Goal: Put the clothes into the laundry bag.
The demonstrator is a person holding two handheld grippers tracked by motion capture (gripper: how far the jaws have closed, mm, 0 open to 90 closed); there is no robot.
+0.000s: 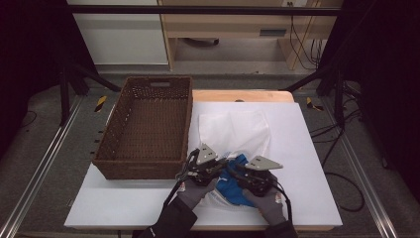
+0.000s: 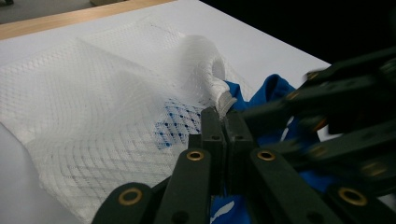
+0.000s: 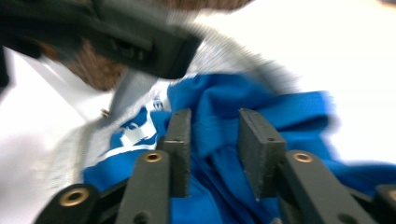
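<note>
**Blue garment half inside mesh bag, left gripper clamped on bag edge**

High view: both gloved hands come in at the near edge of the white table top (image 1: 307, 148). The left gripper (image 1: 218, 163) and right gripper (image 1: 243, 171) sit close together over a crumpled blue fabric garment (image 1: 233, 191). A white mesh laundry bag (image 1: 235, 129) lies flat just beyond them, its near end touching the garment. A brown woven rectangular basket (image 1: 148, 124) stands to the left of the bag, near but apart from it.

Left gripper view: left gripper (image 2: 226, 116) has its jaws pressed together on the bag's edge, pinching the rim of the white mesh laundry bag (image 2: 93, 107). The rim lifts into a small fold at the tips. Blue fabric garment (image 2: 275, 88) shows just right of the pinch and through the mesh beside it. The other gripper's black linkage crosses at the right.

Right gripper view: blurred. Right gripper (image 3: 215, 126) has its jaws apart, with the blue fabric garment (image 3: 261, 107) bunched in the gap; the pads do not press on it. White print marks show on the cloth at left. Mesh bag edge (image 3: 233, 56) curves behind the garment.
</note>
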